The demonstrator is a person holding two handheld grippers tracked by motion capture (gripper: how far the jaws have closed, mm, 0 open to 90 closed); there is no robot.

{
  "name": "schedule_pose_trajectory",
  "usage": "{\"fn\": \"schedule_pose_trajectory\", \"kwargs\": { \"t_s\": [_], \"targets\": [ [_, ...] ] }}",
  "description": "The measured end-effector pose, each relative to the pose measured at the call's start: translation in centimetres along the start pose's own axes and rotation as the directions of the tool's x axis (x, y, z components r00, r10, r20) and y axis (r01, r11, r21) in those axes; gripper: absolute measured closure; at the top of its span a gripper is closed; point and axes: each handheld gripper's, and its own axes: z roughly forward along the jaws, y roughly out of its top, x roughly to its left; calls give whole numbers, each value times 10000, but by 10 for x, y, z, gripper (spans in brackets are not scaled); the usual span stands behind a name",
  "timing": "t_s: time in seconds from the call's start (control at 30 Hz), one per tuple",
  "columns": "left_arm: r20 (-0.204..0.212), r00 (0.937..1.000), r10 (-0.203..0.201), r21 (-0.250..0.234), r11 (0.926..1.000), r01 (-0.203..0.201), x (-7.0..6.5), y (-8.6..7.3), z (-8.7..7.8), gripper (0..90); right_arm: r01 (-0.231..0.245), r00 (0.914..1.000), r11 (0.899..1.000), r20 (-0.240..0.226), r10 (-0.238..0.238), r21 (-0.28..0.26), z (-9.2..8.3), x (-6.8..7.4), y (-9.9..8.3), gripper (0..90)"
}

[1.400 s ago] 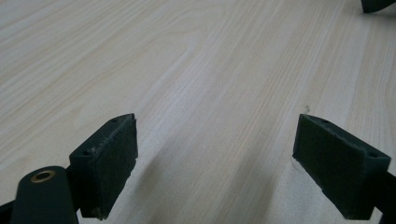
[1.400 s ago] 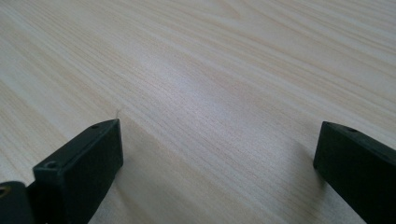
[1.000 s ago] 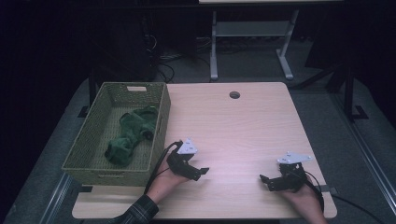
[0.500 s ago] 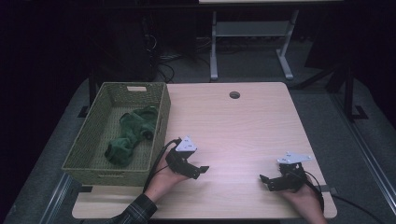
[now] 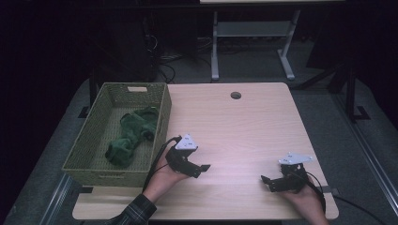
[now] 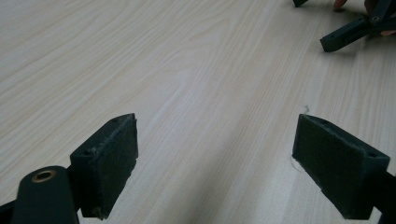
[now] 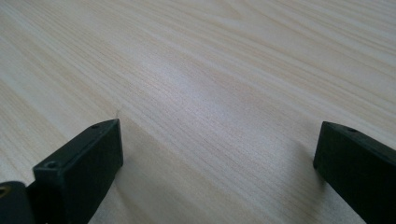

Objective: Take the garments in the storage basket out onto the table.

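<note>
Left tongs (image 5: 193, 165): mine, parted, empty, nearer.
Right tongs (image 5: 274, 183): parted, empty.
Green cloth (image 5: 130, 134): in basket (image 5: 89, 140), ten o'clock of left tongs.

A pale wood-grain table (image 5: 244, 126) with a round cable hole (image 5: 235, 95) near its far edge carries a green woven basket (image 5: 162, 122) along its left side, while both grippers rest low at its near edge.
</note>
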Motion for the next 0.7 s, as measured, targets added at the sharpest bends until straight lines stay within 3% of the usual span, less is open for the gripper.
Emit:
{"fn": "schedule_pose_trajectory", "kwargs": {
  "t_s": [0.7],
  "targets": [
    [137, 9998, 111, -167, 9998, -108, 0, 17, -16, 138, -31, 10000, 10000, -5, 31, 28, 0, 0, 0, 12]
  ]
}}
